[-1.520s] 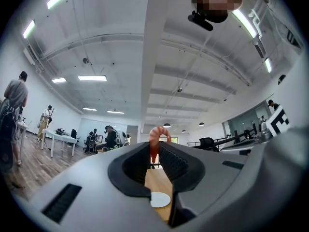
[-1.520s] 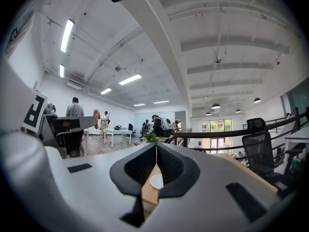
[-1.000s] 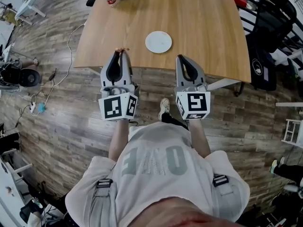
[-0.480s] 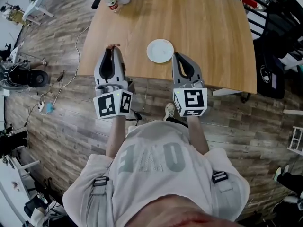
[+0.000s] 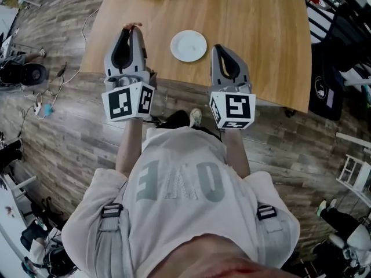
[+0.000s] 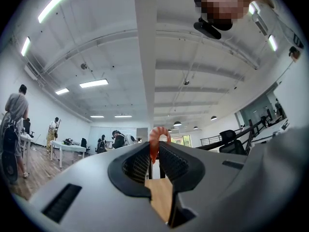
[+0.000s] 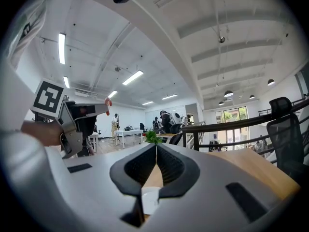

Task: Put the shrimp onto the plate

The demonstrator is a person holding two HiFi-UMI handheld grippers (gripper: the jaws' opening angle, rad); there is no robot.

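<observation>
The shrimp [image 6: 154,141], orange-pink and curled, is clamped between the jaws of the left gripper [image 5: 128,32], its arched end poking out past the jaw tips. The head view shows it held over the left part of the wooden counter [image 5: 255,33], near the front edge. It is to the left of the white plate [image 5: 188,45] and apart from it. The plate lies on the counter between the two grippers and carries nothing. The right gripper [image 7: 155,148] has its jaws pressed together with nothing between them, its tips over the counter just right of the plate.
</observation>
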